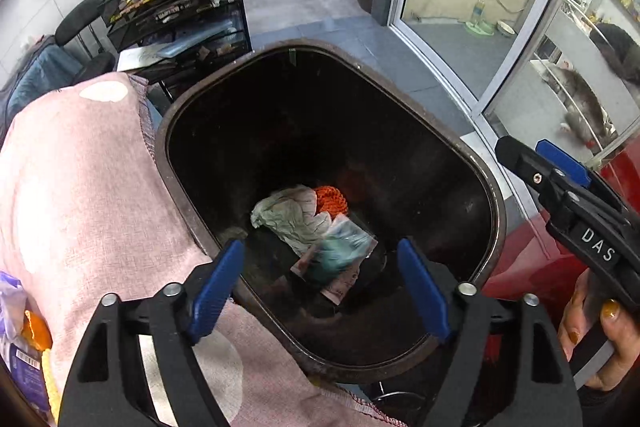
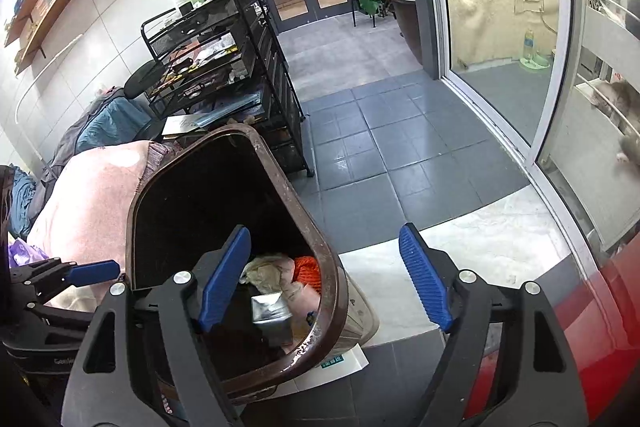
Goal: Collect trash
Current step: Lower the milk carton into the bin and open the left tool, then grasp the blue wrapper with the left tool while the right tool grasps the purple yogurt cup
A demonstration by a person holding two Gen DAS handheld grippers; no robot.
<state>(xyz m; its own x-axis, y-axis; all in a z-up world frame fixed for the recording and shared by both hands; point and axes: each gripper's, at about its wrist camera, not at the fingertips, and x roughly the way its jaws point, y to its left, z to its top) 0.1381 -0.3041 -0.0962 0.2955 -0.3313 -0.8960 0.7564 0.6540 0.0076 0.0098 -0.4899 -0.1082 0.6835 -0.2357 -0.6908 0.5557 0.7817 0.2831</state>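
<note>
A dark brown trash bin (image 1: 472, 155) stands open below my left gripper (image 1: 320, 251), which hangs over its mouth, open and empty. At the bottom lie crumpled pale paper (image 1: 288, 215), an orange net (image 1: 330, 199) and a blurred teal-and-white packet (image 1: 340, 255). My right gripper (image 1: 528, 155) shows at the bin's right side, held by a hand (image 1: 600, 327). In the right wrist view the right gripper (image 2: 324, 239) is open and empty over the bin's (image 2: 334, 267) near right rim. Inside are the paper (image 2: 264, 267), the net (image 2: 308, 269) and a silver packet (image 2: 270, 311). The left gripper's blue pad (image 2: 92, 273) shows at the left.
A pink cloth-covered cushion (image 1: 80, 187) presses against the bin's left side, with purple and orange wrappers (image 1: 20, 315) at its near end. A black mesh cart (image 2: 224, 67) stands behind. A red surface (image 2: 580, 327) lies to the right, below a glass sliding door (image 2: 500, 47). Grey tiled floor (image 2: 380, 147) stretches ahead.
</note>
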